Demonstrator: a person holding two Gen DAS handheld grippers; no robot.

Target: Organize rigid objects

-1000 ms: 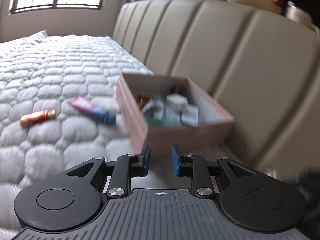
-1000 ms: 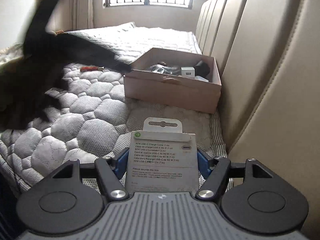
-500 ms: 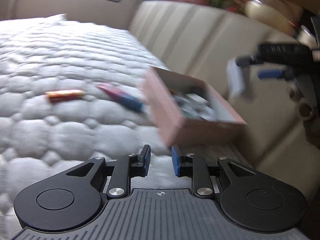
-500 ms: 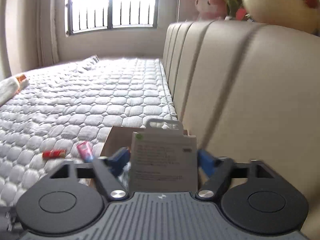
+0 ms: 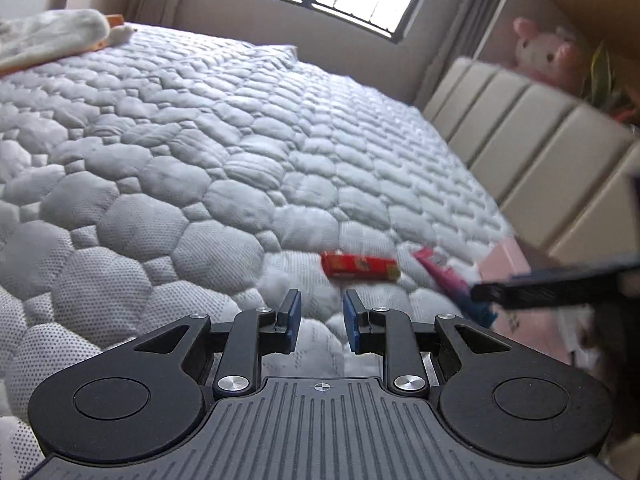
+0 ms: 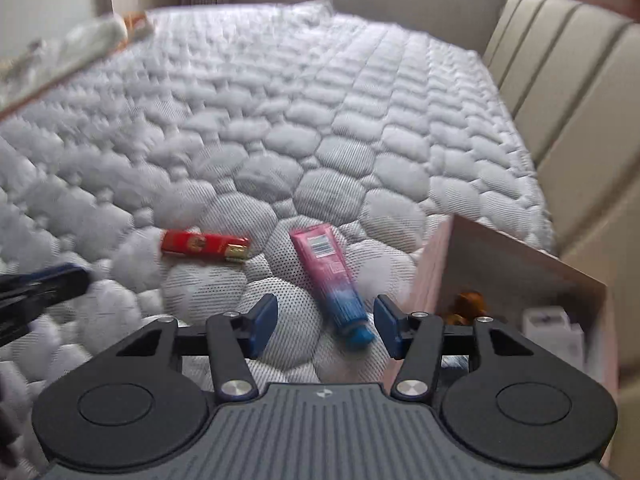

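Note:
A red packet (image 5: 360, 266) (image 6: 206, 245) and a pink-and-blue tube (image 5: 444, 276) (image 6: 332, 280) lie on the quilted mattress. To their right stands an open pink box (image 6: 500, 256) (image 5: 508, 256) with small items inside, among them a white box (image 6: 552, 328). My left gripper (image 5: 320, 312) hovers just short of the red packet, open by a narrow gap and empty. My right gripper (image 6: 326, 312) hangs over the tube's blue end; its jaws are closing with nothing pressed between them. Each gripper shows as a dark blur in the other's view.
A beige padded headboard (image 6: 568, 100) runs along the right behind the box. A white bundle (image 5: 48, 40) lies at the mattress's far left. A pink plush toy (image 5: 544, 52) sits on the shelf above the headboard.
The white carded package that my right gripper carried is gone from its jaws. Both views have swung from the box toward the red packet and the tube.

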